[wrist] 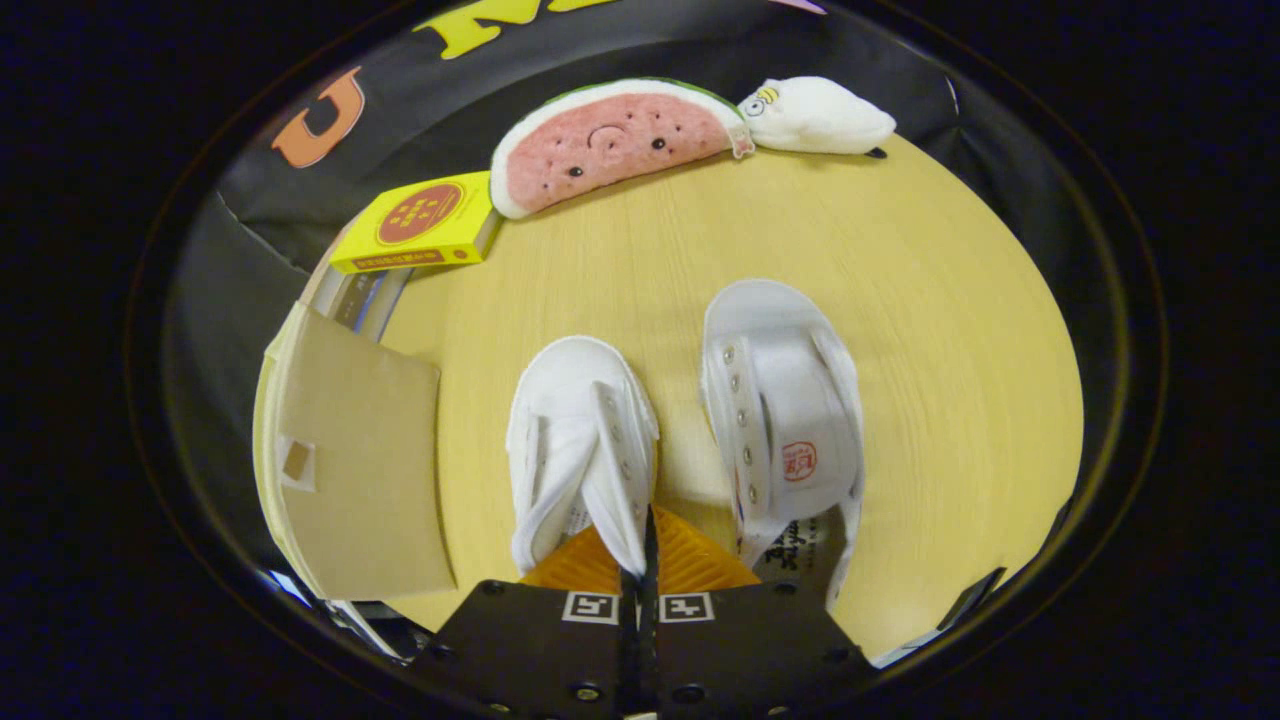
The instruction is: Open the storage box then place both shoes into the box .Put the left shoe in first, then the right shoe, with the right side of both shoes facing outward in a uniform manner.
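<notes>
Gripper: the hand-held gripper [645,545] is pointing forward over the wooden table [930,330], its two fingers pressed close together and pinching the right-hand eyelet flap of the left shoe at the heel end.
Left shoe: the left white canvas shoe [575,440] is lying just ahead of the fingers, toe pointing away, its opening facing up and its gripped flap drawn inward between the fingertips.
Right shoe: the right white canvas shoe [785,420] is sitting just beside the left one, to its right, apart from it with a strip of bare table between them; its tongue is showing a small red stamp and a row of metal eyelets is running along its left flap.
Storage box: the cardboard storage box [360,460] is resting at the left side of the table, well to the left of the left shoe, its brown lid panel facing the camera with a small taped square on it; whether the lid is lifted or lying flat cannot be told from here.
Yellow box: a yellow box [420,225] with a red round mark is lying beyond the storage box, near the far left rim of the table.
Watermelon plush: a watermelon-slice plush toy [615,140] is lying at the far edge of the table, beyond both shoes, touching the yellow box at its left end.
White plush: a white plush toy [820,115] is lying just right of the watermelon plush, touching its tip.
</notes>
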